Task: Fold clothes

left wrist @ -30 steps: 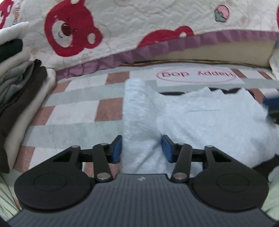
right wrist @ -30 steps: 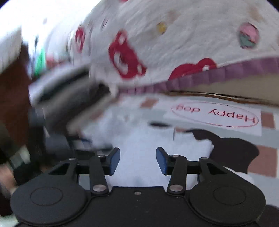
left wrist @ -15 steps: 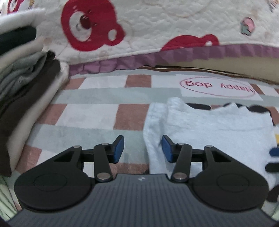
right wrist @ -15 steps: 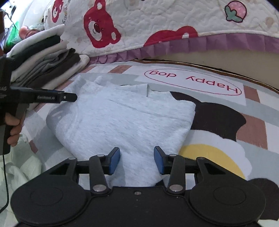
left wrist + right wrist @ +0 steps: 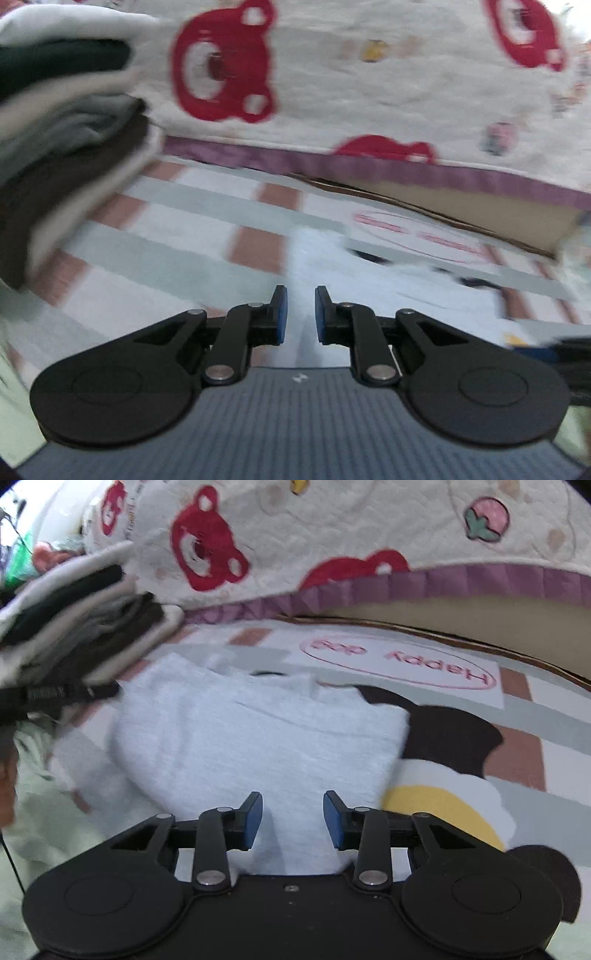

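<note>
A light grey garment (image 5: 258,738) lies folded flat on a checked mat (image 5: 524,746). My right gripper (image 5: 293,819) hovers over the garment's near edge; its jaws are closing, with cloth under the gap and the pads not pressing it. In the blurred left wrist view my left gripper (image 5: 300,315) stands at the garment's left edge (image 5: 314,254). Its jaws are closing to a narrow gap, with pale cloth showing through and no visible pinch. The left gripper (image 5: 74,694) also appears as a dark blur at the left of the right wrist view.
A stack of folded clothes (image 5: 55,147) (image 5: 85,627) stands at the left on the mat. A quilt with red bears (image 5: 332,74) (image 5: 332,535) hangs along the back. A "Happy dog" label (image 5: 399,661) lies behind the garment.
The left gripper let the raised fold drop, shifted to the garment's left edge, tilted, and narrowed its jaws. The right gripper came slightly lower over the near edge with its jaws a little narrower.
</note>
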`<move>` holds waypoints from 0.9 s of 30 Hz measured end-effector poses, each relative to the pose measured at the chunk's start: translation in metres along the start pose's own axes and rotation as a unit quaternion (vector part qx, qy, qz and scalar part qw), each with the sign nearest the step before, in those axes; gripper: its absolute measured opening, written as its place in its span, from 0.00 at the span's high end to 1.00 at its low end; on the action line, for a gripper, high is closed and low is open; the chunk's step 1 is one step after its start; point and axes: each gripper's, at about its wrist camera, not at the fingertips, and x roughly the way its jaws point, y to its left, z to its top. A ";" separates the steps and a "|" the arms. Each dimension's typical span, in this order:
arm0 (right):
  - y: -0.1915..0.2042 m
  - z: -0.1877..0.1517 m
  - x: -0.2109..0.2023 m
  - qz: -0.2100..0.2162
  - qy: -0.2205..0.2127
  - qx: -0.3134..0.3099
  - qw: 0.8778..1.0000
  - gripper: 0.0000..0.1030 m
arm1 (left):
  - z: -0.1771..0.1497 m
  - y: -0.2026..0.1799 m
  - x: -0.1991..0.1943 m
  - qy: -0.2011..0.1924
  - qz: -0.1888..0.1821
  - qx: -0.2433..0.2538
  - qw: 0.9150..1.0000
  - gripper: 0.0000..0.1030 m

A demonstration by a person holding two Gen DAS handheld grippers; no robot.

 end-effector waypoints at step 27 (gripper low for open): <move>0.060 -0.048 0.016 -0.037 0.002 -0.494 0.869 0.77 | -0.016 0.031 0.043 0.009 0.019 -0.253 0.967 0.84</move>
